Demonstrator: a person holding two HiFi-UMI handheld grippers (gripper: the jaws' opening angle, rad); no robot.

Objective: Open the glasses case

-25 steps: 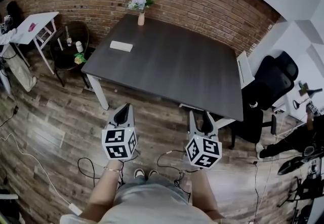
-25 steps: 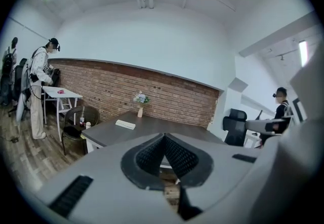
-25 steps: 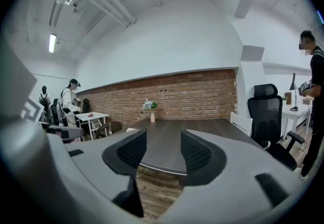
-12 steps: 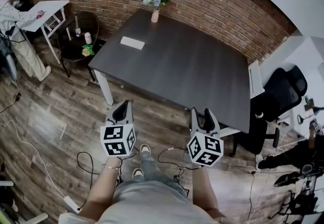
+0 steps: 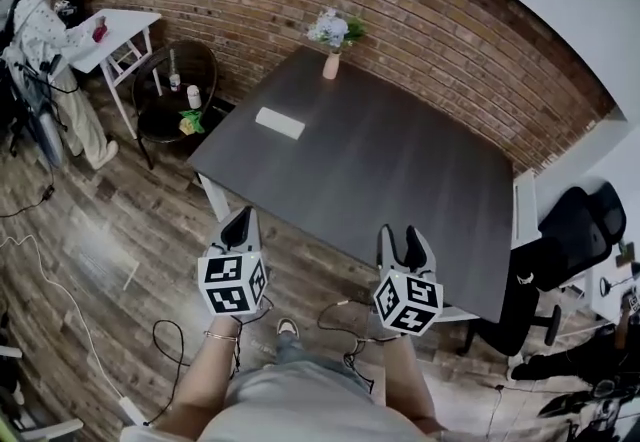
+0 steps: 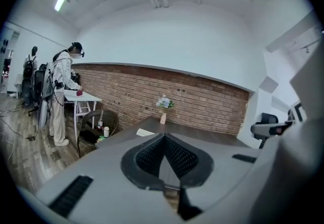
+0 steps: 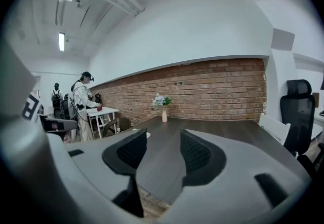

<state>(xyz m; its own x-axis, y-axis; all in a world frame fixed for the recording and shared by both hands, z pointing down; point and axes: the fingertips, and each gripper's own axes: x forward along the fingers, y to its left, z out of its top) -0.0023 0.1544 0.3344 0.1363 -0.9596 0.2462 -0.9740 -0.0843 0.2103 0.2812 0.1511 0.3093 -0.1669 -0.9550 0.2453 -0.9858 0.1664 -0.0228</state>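
Observation:
The glasses case (image 5: 279,122) is a flat white oblong lying near the left edge of the dark table (image 5: 400,180). It also shows small in the left gripper view, as the case (image 6: 146,132) just beyond the jaws. Both grippers hang over the wooden floor, short of the table's near edge and far from the case. My left gripper (image 5: 240,227) has its jaws meeting at the tips, with nothing in them. My right gripper (image 5: 403,241) holds its jaws apart and empty. In the right gripper view, a sliver of the case (image 7: 147,135) peeks past the left jaw.
A vase of flowers (image 5: 333,38) stands at the table's far edge by the brick wall. A round side table (image 5: 185,90) with bottles sits left of it. A person (image 5: 45,40) stands at a white table (image 5: 125,30). A black office chair (image 5: 560,250) stands right. Cables (image 5: 180,330) lie underfoot.
The table and case have drawn closer and shifted right in the head view as I step forward. Both grippers keep their pose: left shut, right open.

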